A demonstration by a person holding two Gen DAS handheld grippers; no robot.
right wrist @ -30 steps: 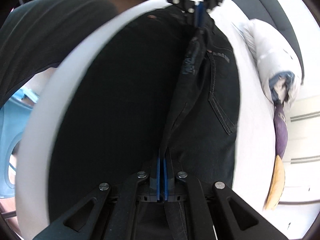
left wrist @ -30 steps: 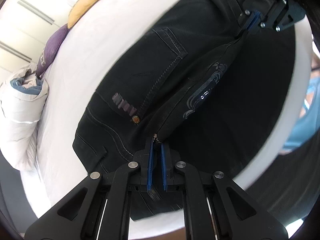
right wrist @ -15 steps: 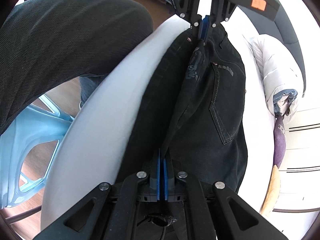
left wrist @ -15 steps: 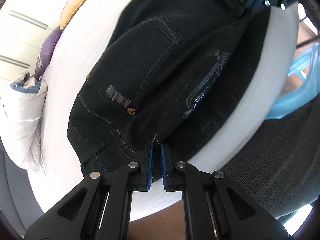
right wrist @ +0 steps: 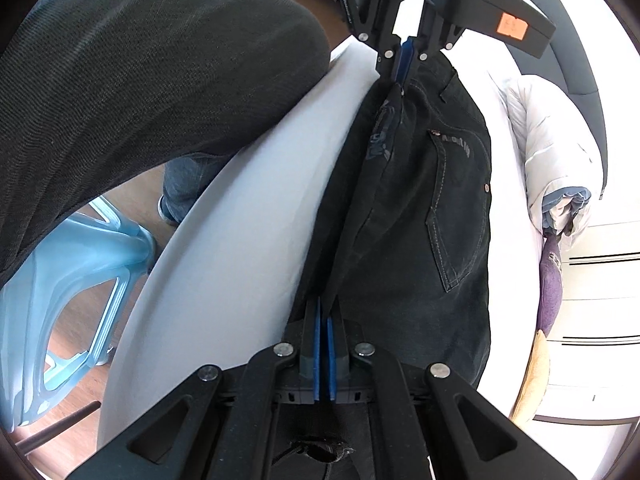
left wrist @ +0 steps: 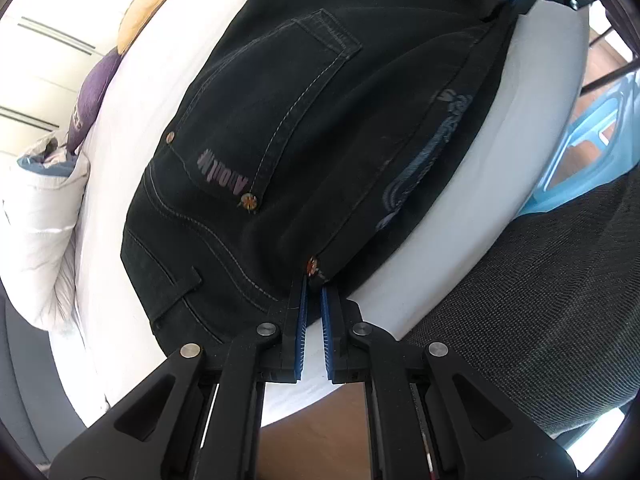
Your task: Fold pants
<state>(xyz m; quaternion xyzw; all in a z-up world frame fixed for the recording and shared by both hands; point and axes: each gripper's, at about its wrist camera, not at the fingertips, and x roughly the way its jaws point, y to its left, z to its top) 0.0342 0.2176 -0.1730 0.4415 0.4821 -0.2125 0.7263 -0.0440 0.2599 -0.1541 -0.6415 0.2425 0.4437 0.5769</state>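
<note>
White bed [left wrist: 132, 92], smooth sheet, rounded edge nearest the person. Black pants [left wrist: 304, 128] lie across it near that edge: heavy denim, pale contrast stitching, patch pocket, copper rivets, a grey embroidered motif on the upper layer.

Pale puffy jacket [left wrist: 40, 220] rolled at the far side, quilted and soft; purple and yellow cushions beyond it. Blue plastic stool [right wrist: 76, 280] on the wood floor below the bed edge.

Step in hand, as I read it: carrying one folded edge over the rest, the pants doubled lengthwise, the held edge stretched taut between the two tools.

Left gripper [left wrist: 314, 280]: blue ribbed pads pinched on the edge beside a rivet. Right gripper [right wrist: 324, 312]: pads together, clamped on the same edge further along.

Next move likely calls for lowering both ends evenly so the top layer lands square on the lower, then letting go. Stiff denim should hold the crease; uneven descent would skew it.
</note>
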